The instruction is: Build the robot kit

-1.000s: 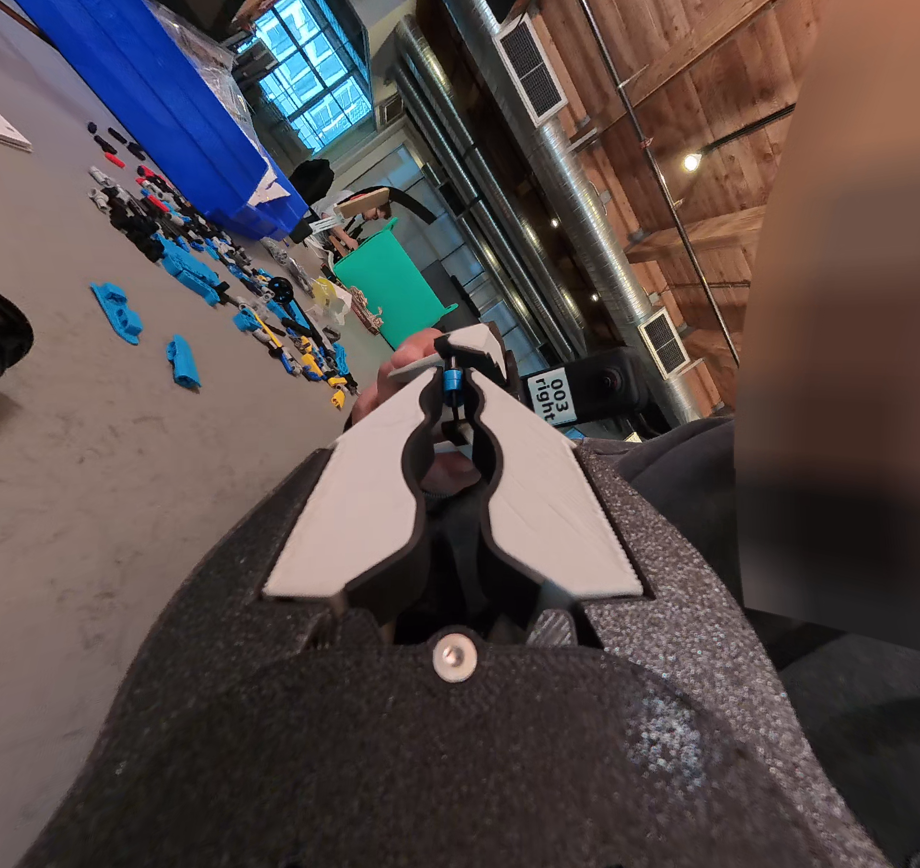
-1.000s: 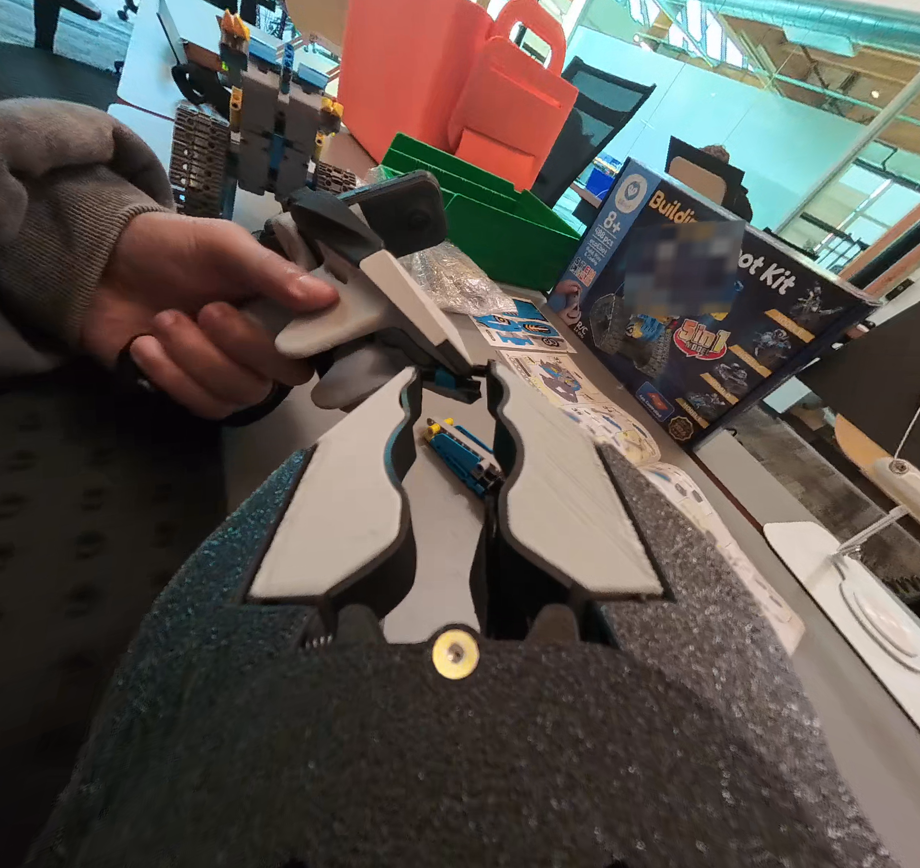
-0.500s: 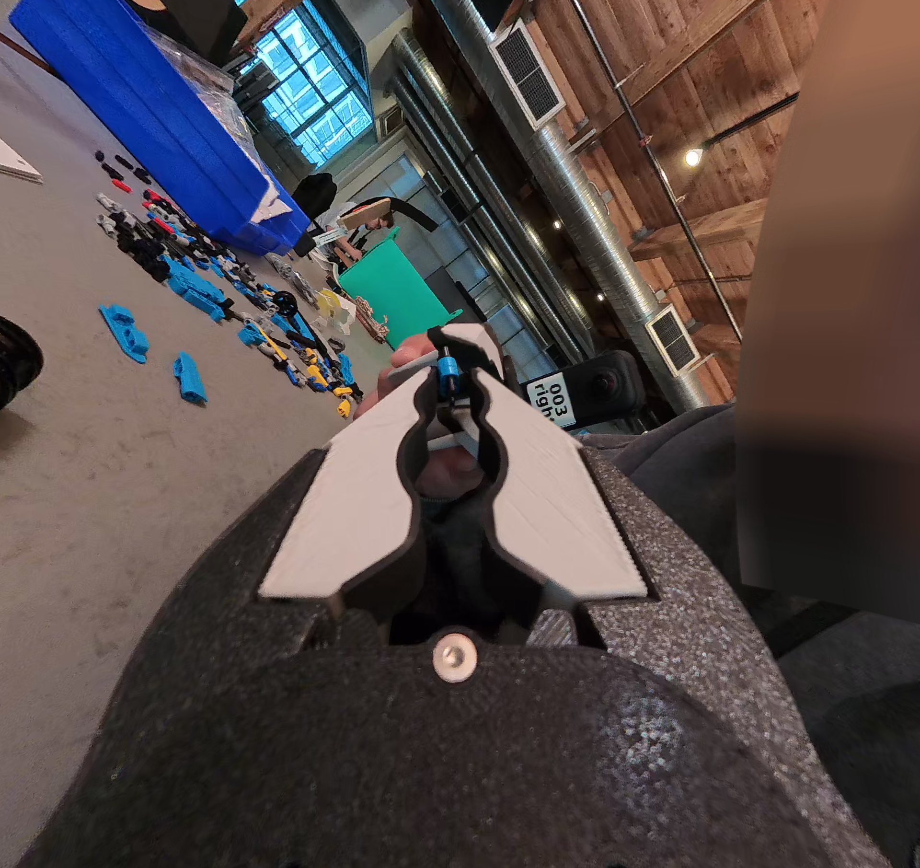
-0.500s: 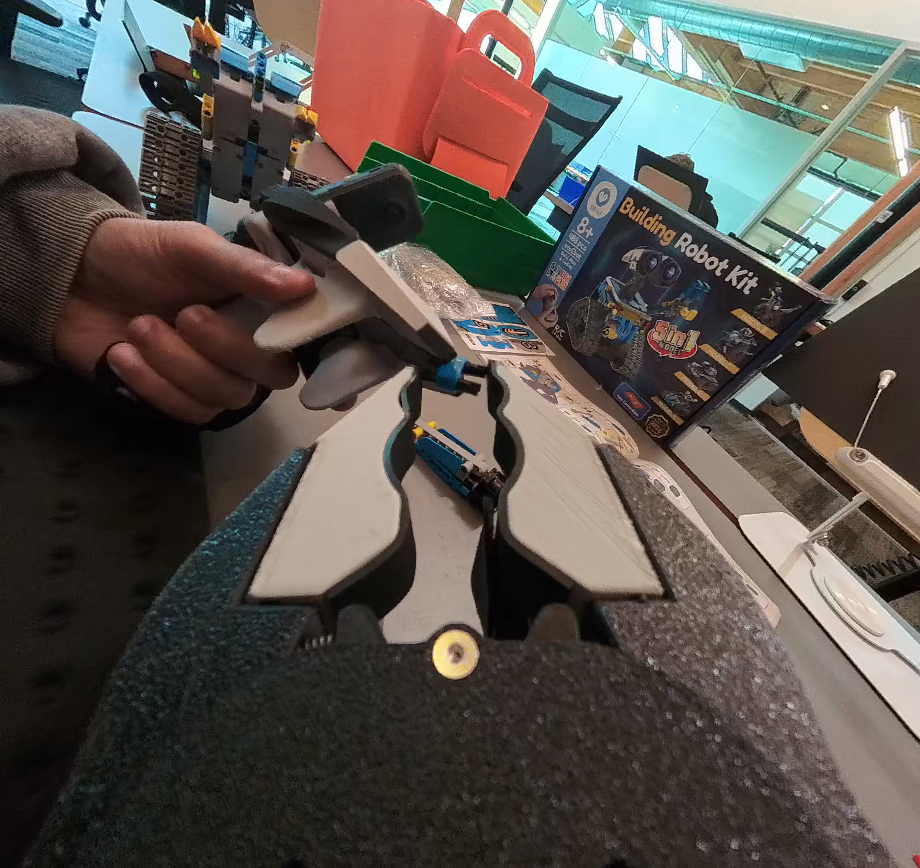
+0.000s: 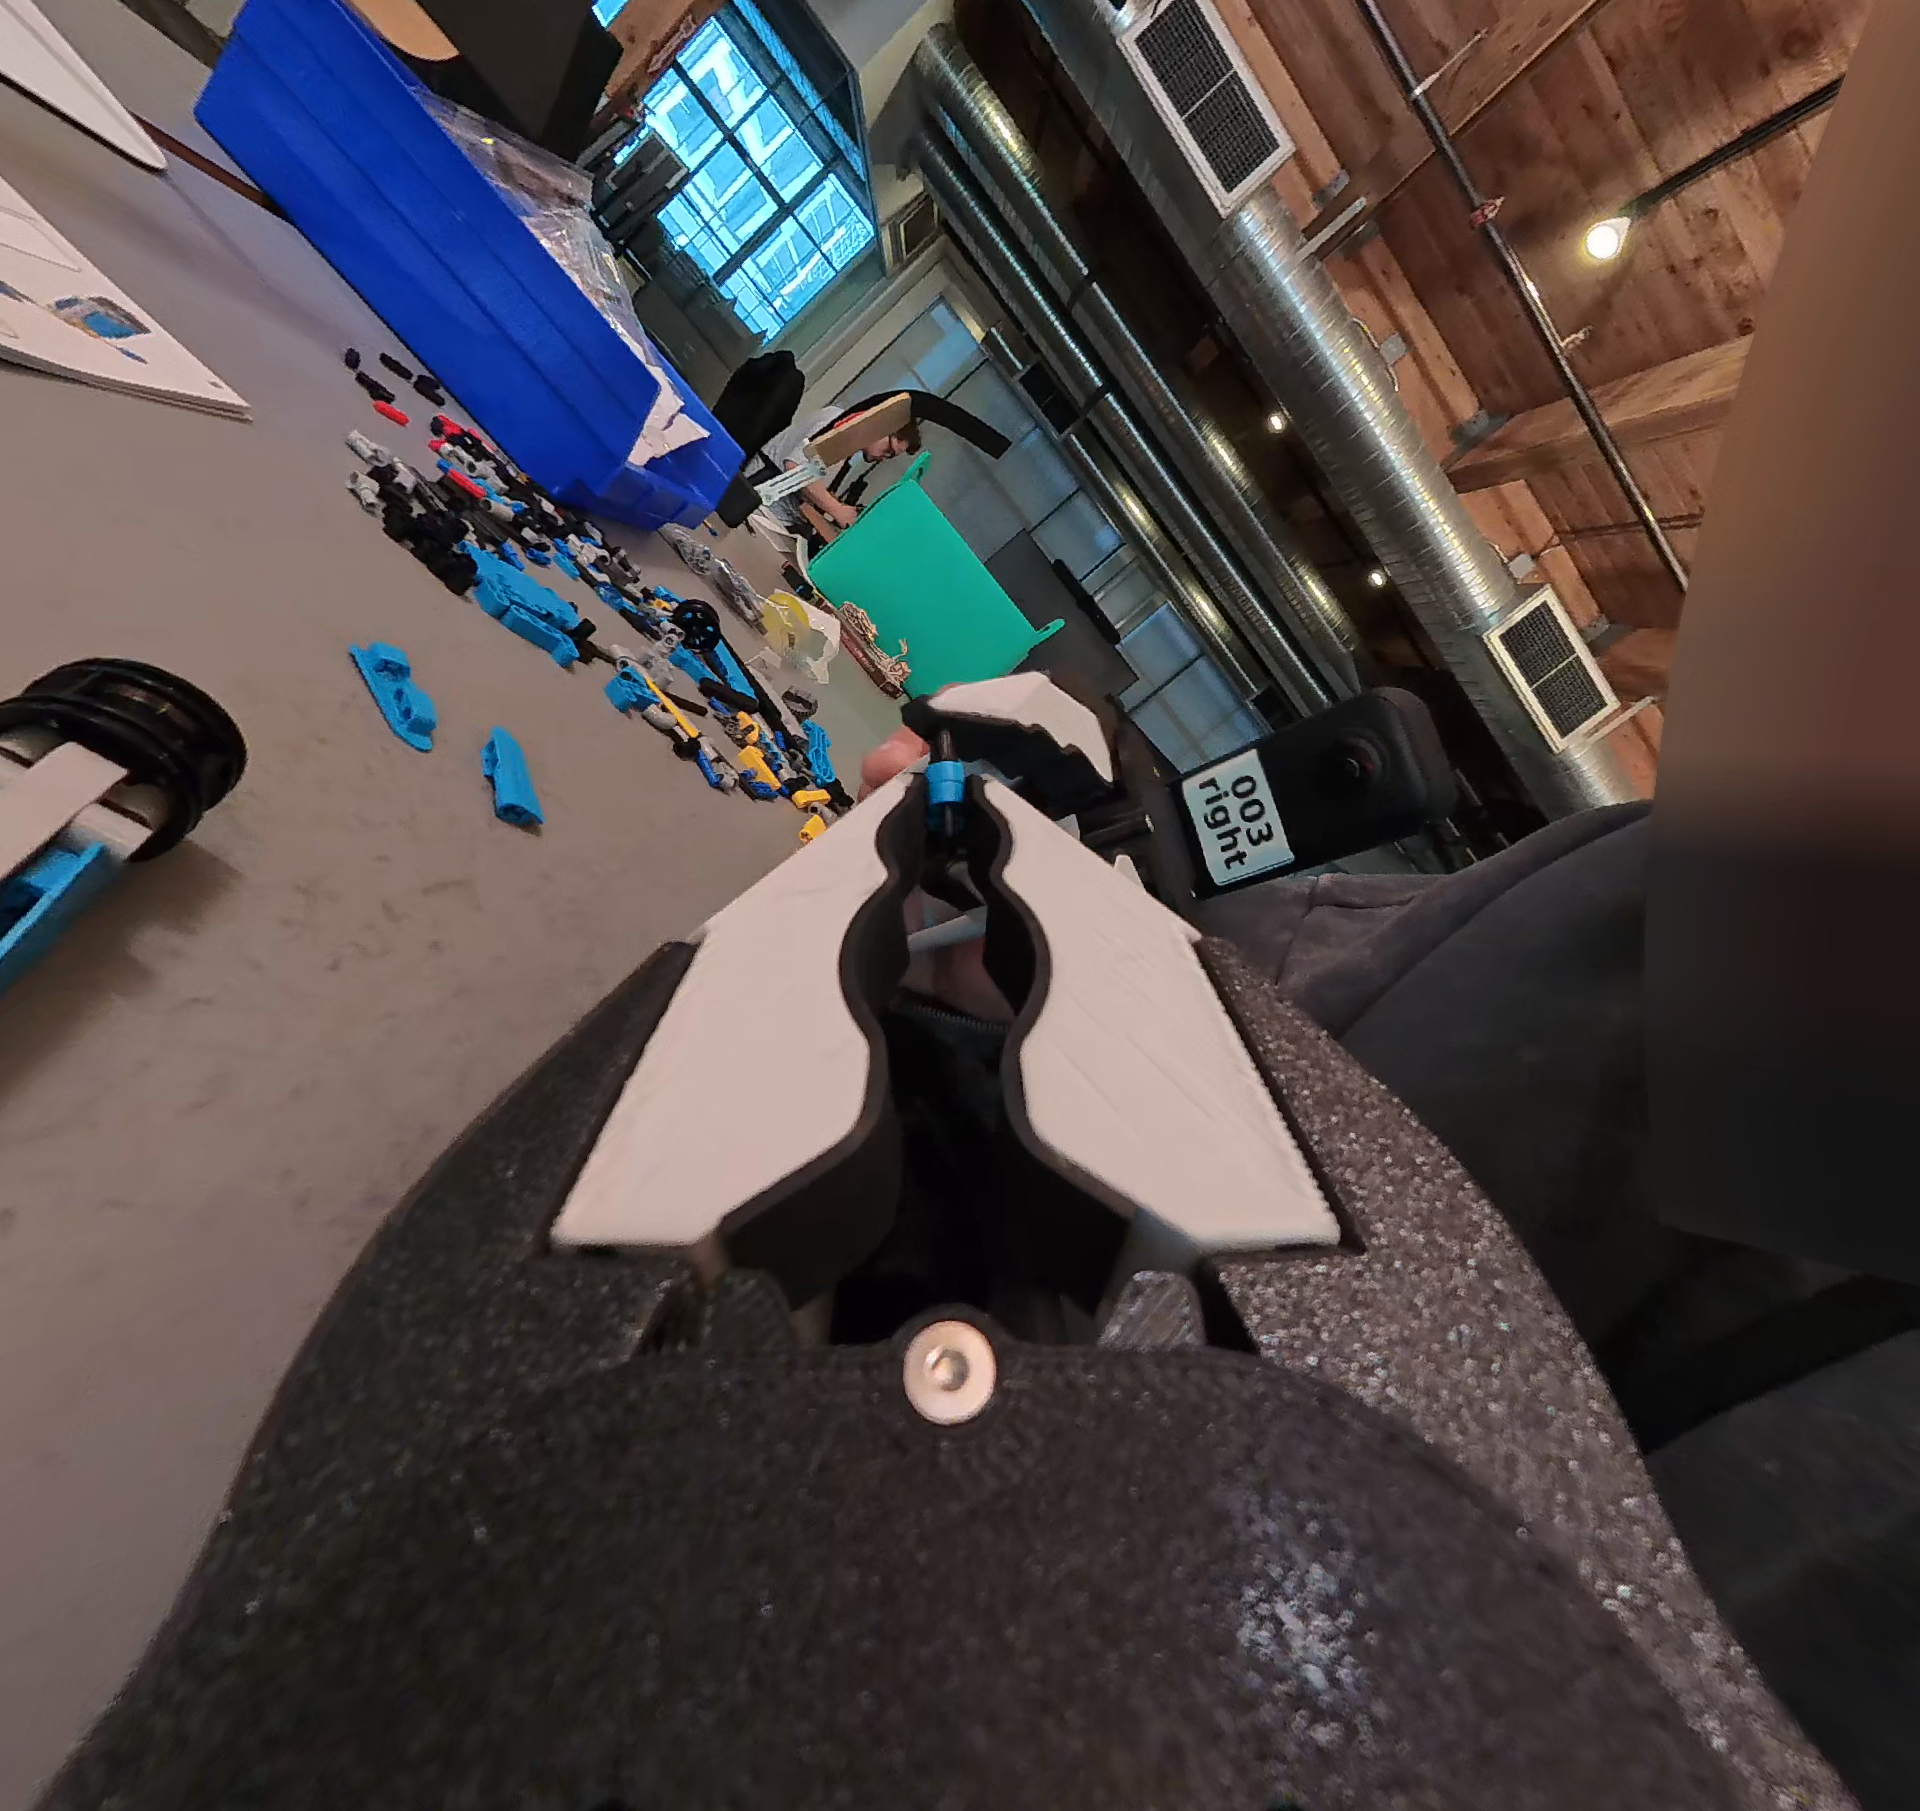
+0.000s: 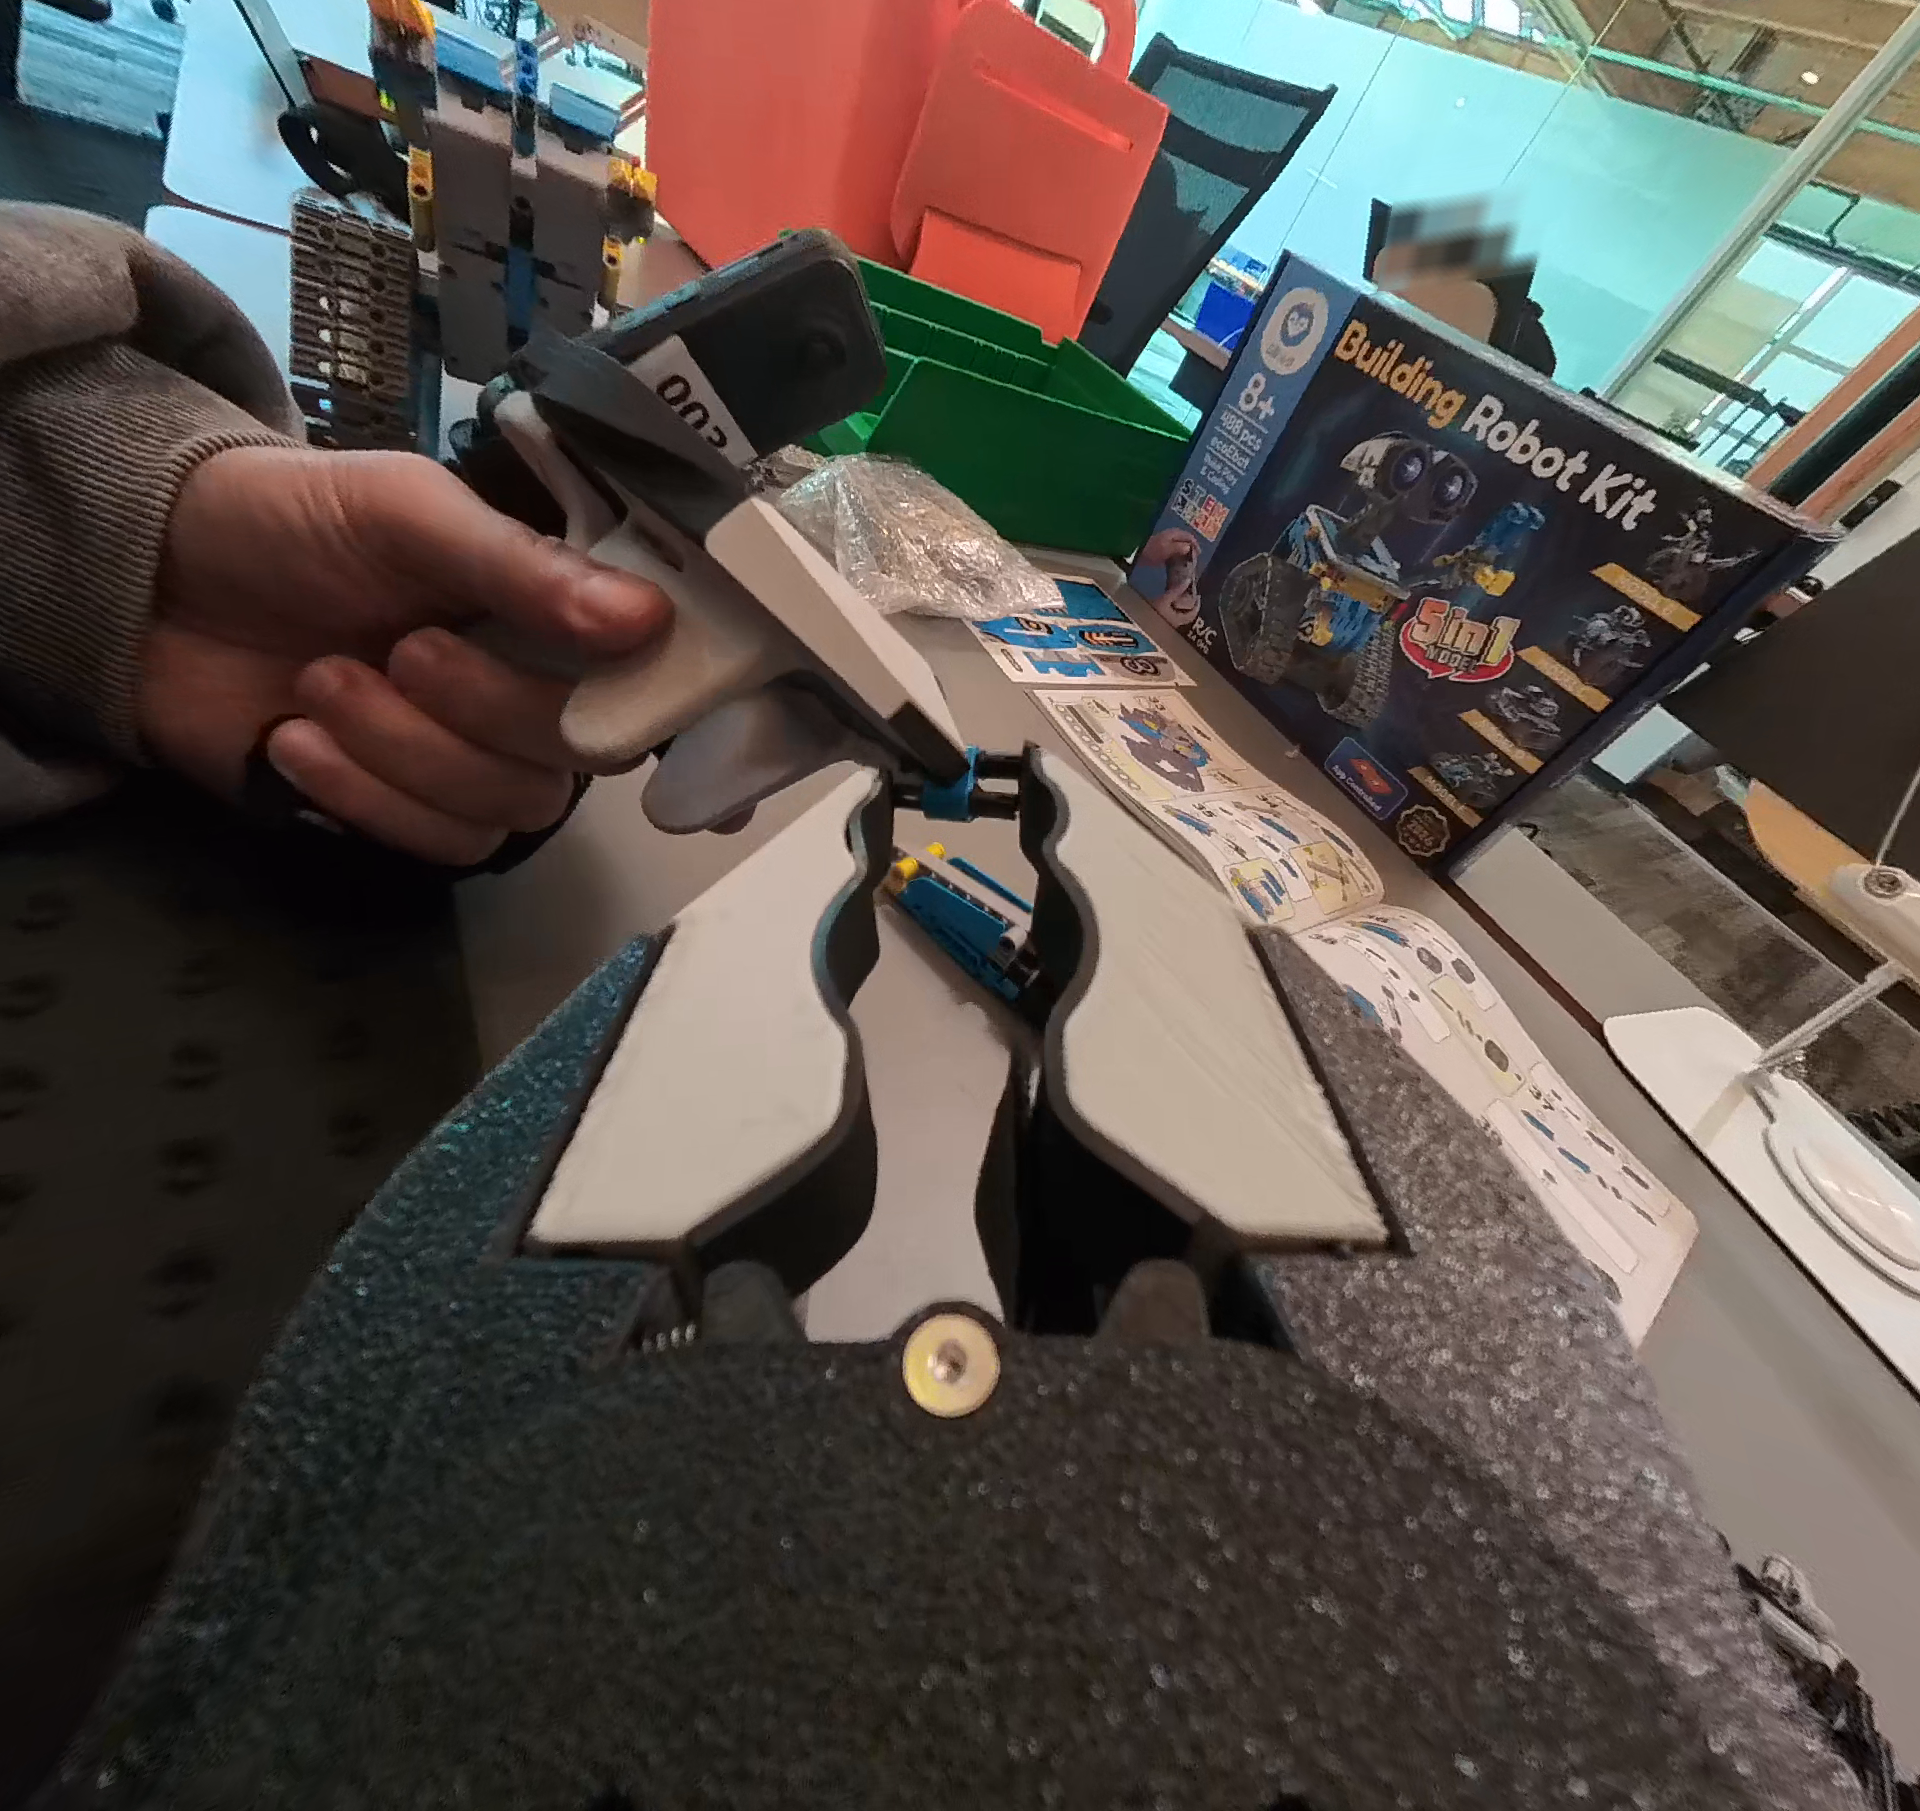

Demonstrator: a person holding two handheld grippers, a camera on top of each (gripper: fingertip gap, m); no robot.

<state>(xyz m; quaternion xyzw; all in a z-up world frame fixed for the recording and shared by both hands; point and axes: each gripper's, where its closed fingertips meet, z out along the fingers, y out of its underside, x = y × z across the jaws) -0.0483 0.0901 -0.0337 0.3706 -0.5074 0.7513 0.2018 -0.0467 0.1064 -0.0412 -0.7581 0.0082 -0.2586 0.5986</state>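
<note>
My left gripper [image 5: 945,797] is shut on a small blue connector [image 5: 944,791] with black pin ends, held above the grey table [image 5: 260,930]. In the right wrist view a hand [image 6: 395,639] holds the left gripper [image 6: 940,753], which brings the connector [image 6: 961,787] between my right gripper's fingertips [image 6: 1034,774]. My right gripper [image 6: 961,790] is open. Its jaws flank the connector's black ends, touching or nearly so. A blue assembly with a yellow pin [image 6: 961,920] lies on the table beneath it. The right gripper [image 5: 1013,722] shows just beyond the connector in the left wrist view.
A robot kit box [image 6: 1455,566], an open instruction booklet [image 6: 1299,857], a sticker sheet [image 6: 1070,634], a bubble-wrap bag [image 6: 904,535], a green bin [image 6: 997,431], an orange bag [image 6: 904,99] and a tracked model [image 6: 468,234] stand behind. Loose parts [image 5: 582,577], a blue bin [image 5: 436,234] and a black wheel [image 5: 135,743] lie to the left. My two grippers' fingertips are within a few centimetres of each other.
The left gripper has carried the blue connector forward into the gap between the right gripper's fingertips. The right jaws have narrowed slightly around it.
</note>
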